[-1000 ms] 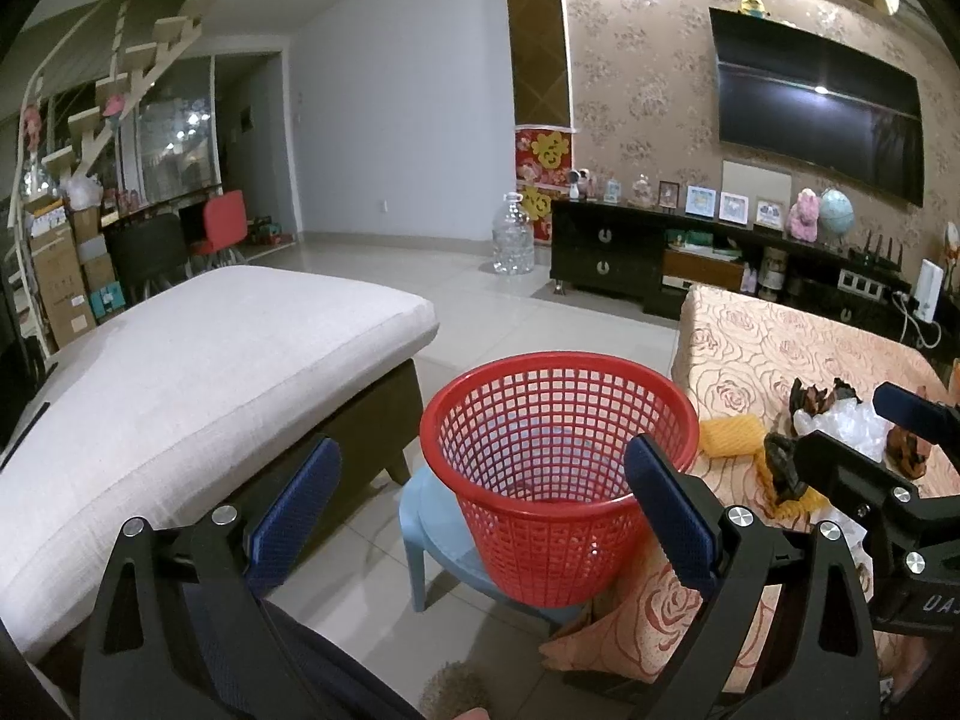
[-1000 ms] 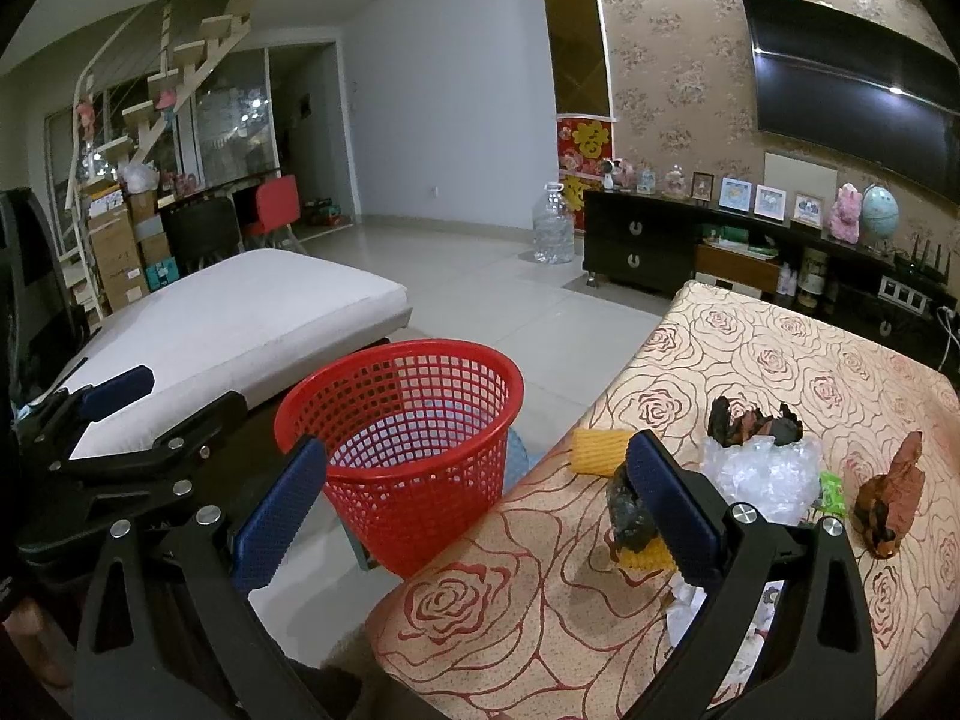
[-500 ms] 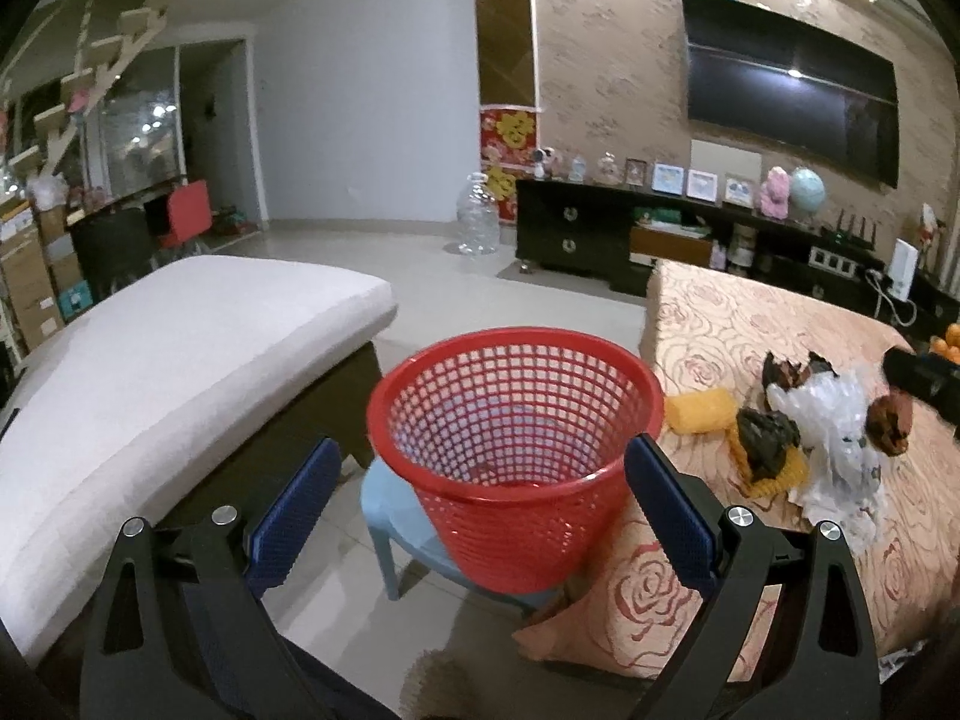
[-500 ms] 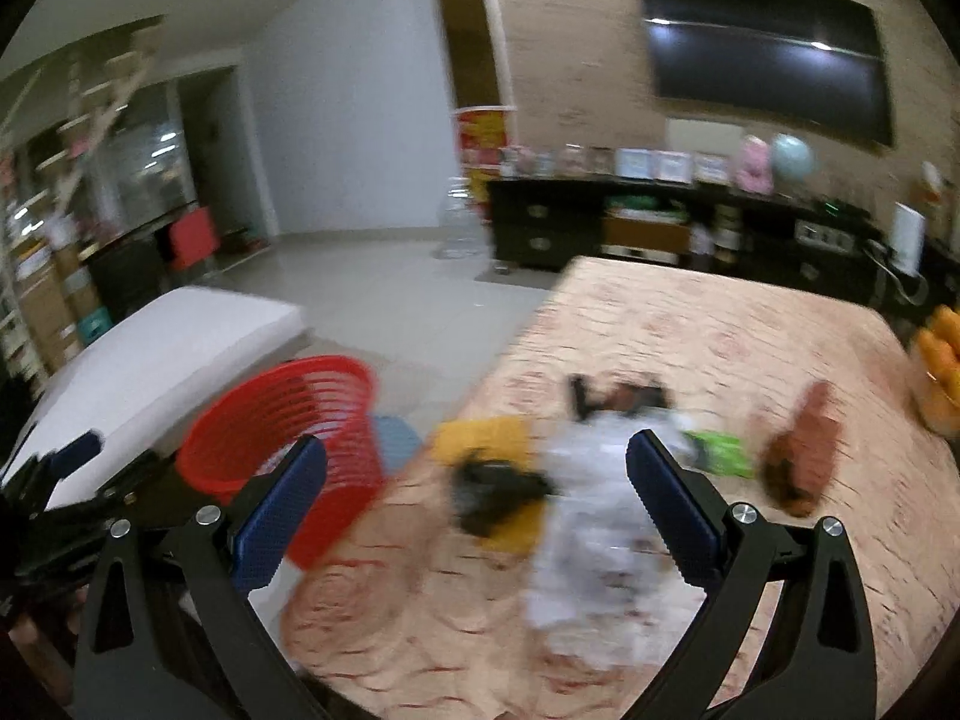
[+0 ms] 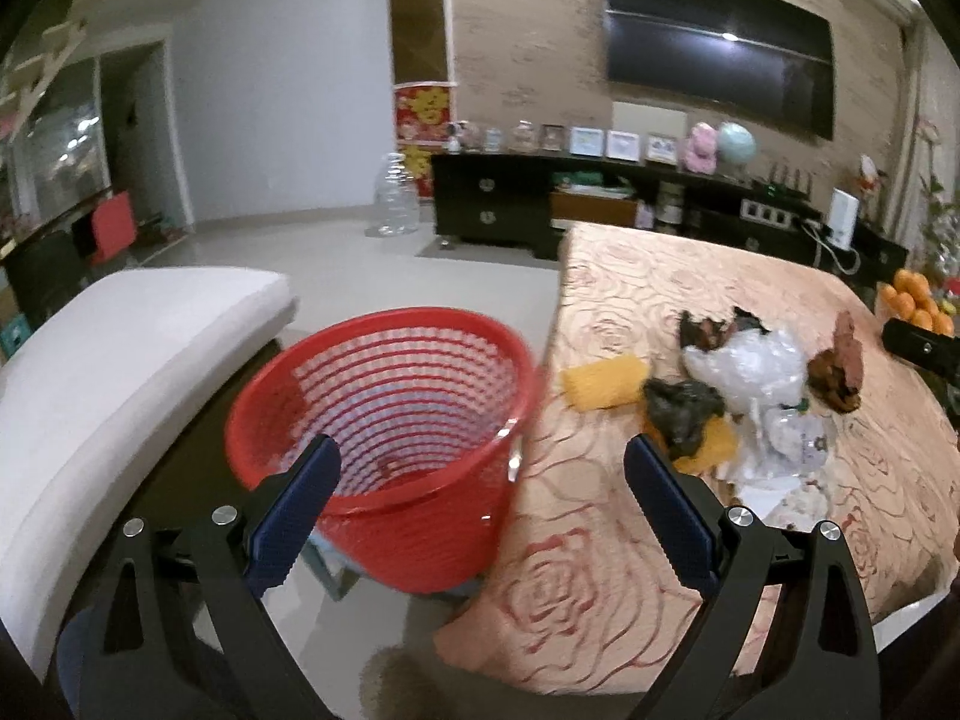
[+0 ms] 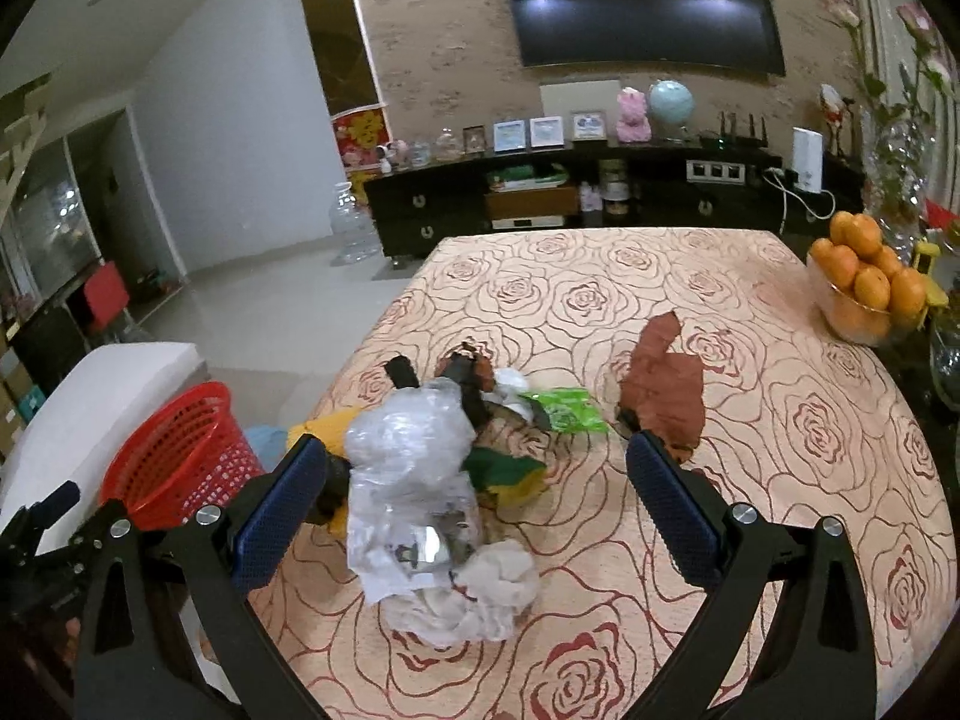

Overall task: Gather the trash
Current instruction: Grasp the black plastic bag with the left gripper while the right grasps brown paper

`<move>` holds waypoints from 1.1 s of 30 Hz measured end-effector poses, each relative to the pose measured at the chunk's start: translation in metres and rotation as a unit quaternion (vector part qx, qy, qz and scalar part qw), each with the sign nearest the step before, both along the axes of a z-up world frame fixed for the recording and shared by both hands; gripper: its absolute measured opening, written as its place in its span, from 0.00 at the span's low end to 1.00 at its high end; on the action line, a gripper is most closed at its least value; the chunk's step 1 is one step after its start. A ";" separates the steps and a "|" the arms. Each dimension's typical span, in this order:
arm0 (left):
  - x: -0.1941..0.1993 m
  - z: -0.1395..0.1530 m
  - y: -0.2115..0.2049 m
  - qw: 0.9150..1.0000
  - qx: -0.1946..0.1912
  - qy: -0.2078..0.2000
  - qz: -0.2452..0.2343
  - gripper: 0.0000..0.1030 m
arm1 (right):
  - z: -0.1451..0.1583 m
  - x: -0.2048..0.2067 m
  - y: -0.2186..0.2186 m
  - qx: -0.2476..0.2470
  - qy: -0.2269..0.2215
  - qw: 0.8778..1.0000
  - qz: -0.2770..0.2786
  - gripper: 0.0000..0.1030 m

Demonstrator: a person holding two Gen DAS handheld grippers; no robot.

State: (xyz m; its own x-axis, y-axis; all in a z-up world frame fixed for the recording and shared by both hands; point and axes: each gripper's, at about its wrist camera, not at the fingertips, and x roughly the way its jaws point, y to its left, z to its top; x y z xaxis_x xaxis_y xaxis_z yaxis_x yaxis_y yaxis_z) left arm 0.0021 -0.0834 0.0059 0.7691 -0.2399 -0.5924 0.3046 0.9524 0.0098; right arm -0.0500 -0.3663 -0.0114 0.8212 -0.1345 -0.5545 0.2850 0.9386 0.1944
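You are at the approach step: nothing is gripped yet, and no trash shows in the red basket (image 5: 384, 438), though motion blur leaves part of its floor unclear.

Take the basket as your reference. It stands on a pale blue stool off the table's left edge, its rim just beside the hanging rose-patterned tablecloth (image 6: 690, 312). Your left gripper (image 5: 480, 516) hovers above and in front of the basket with its blue pads spread wide and nothing between them.

To the right of the basket, on the cloth, lies the trash pile. Nearest the basket is a yellow piece (image 5: 606, 381), with a dark crumpled lump (image 5: 681, 411) just beyond it. Further from the basket is the clear crumpled plastic bag (image 6: 414, 468), with white crumpled paper (image 6: 498, 582) at its near end and a green wrapper (image 6: 564, 411) at its far side. Furthest from the basket lies a brown torn scrap (image 6: 663, 387), apart from the rest.

Your right gripper (image 6: 474, 516) is held over the pile, fingers fully parted and empty, with the plastic bag lying between them in that view.

For the next move, lower the right gripper, close it on the plastic bag, then carry it left to the basket. Expect the thin film to slip or drag neighbouring scraps. A bowl of oranges (image 6: 864, 294) stands at the table's far right; leave it.
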 end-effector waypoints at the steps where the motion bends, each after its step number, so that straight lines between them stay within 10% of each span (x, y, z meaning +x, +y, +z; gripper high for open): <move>1: 0.004 -0.001 -0.007 1.000 0.005 0.002 -0.006 0.89 | 0.000 0.001 -0.002 0.000 -0.001 1.000 -0.001 0.94; 16: 0.073 -0.037 -0.112 0.989 -0.018 0.089 -0.113 0.87 | -0.009 -0.005 -0.030 0.020 0.011 0.999 -0.032 0.94; 25: 0.092 -0.072 -0.134 0.977 -0.045 0.154 -0.144 0.32 | -0.018 -0.007 -0.041 0.033 0.028 0.998 -0.042 0.94; 33: 0.070 -0.044 -0.120 0.982 -0.054 0.106 -0.147 0.29 | -0.019 -0.012 -0.053 0.040 0.027 0.997 -0.062 0.94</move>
